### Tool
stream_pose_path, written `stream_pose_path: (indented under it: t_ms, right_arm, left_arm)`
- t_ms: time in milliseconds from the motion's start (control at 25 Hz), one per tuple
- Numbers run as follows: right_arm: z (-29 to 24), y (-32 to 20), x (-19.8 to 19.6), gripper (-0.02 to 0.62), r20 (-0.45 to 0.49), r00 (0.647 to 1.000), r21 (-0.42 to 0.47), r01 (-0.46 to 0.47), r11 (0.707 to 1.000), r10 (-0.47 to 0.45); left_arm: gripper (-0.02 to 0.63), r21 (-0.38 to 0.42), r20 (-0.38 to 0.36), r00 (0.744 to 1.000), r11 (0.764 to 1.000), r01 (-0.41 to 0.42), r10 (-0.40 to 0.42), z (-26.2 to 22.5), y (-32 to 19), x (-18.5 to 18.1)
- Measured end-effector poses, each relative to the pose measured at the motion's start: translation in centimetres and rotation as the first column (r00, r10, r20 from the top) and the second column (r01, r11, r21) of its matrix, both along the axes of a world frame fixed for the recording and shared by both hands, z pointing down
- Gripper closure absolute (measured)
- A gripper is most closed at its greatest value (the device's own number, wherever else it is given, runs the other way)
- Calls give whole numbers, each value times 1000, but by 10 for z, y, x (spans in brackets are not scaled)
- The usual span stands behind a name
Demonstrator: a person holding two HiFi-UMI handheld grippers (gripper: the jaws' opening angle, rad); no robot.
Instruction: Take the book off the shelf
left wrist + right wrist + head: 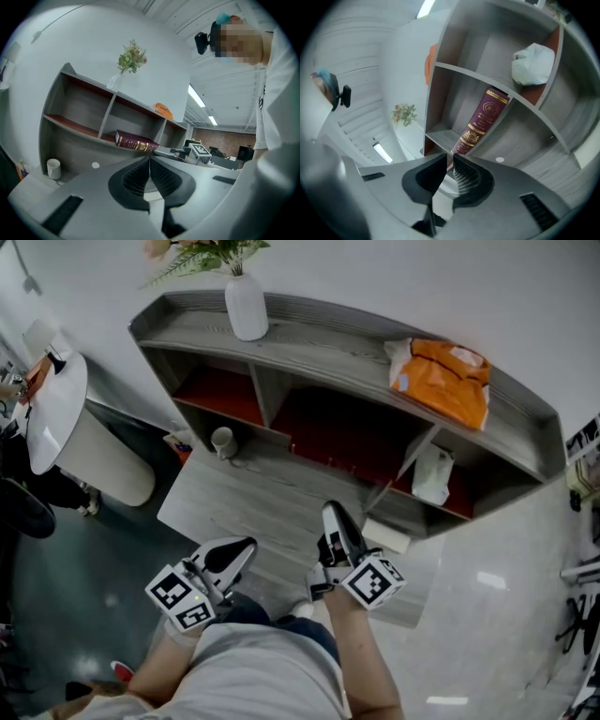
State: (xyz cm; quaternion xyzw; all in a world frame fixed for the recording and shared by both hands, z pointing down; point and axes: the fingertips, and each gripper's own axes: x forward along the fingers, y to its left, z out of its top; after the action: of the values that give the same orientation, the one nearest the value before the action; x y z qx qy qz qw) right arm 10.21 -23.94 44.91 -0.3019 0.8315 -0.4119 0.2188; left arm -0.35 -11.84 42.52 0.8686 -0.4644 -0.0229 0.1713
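Neither tool is ready to take anything. The left gripper (246, 545) has its jaws pressed together on nothing, and the right gripper (330, 510) is likewise closed and empty, pointing at the shelf (319, 329). The book (483, 121), dark red with gold on the spine, seems to lie flat in the middle compartment with its spine outward. It sits at roughly 12 o'clock from the right gripper, and neither tool touches it.

My worry is the approach. If the jaws go in closed, they would only nudge the book deeper. A pinch on just the spine edge looks thin to me, and the book could swing down and drop onto the grey ledge (244, 493) below.

A white mug (222, 441) stands on the ledge at 10 o'clock, clear of the path. A crumpled white bag (433, 474) fills the next compartment at 2 o'clock, behind a divider (529, 114) that a wide sweep could catch. On top are a vase (246, 306) at 11 and an orange bag (445, 379) at 1. Nothing stands between the right gripper and the book.
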Motion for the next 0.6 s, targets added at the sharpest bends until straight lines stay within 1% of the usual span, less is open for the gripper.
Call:
stream_pose_path:
  t_ms: [80, 120, 200, 360, 520, 600]
  right_arm:
    - [2, -9, 0, 560, 25, 1000, -28, 4, 1000, -4]
    - [4, -13, -1, 544, 44, 999, -45, 8, 999, -6]
    - [6, -21, -4, 465, 99, 995, -82, 18, 996, -10]
    - [11, -39, -11, 397, 225, 974, -175, 28, 984, 13]
    - [18, -58, -18, 353, 308, 951, -242, 39, 969, 38]
    - [19, -67, -21, 344, 335, 941, -261, 40, 964, 52]
  left_arm:
    - [589, -8, 10, 1000, 1000, 14, -14, 0, 0, -1]
    - [589, -10, 13, 1000, 1000, 20, -20, 0, 0, -2]
    - [589, -13, 14, 999, 999, 33, -33, 0, -2, -6]
    - [589, -18, 6, 999, 999, 45, -45, 1, -5, -15]
    - [589, -22, 1, 999, 999, 45, -45, 0, -11, -25]
    - [589, -24, 5, 999, 998, 49, -49, -1, -13, -31]
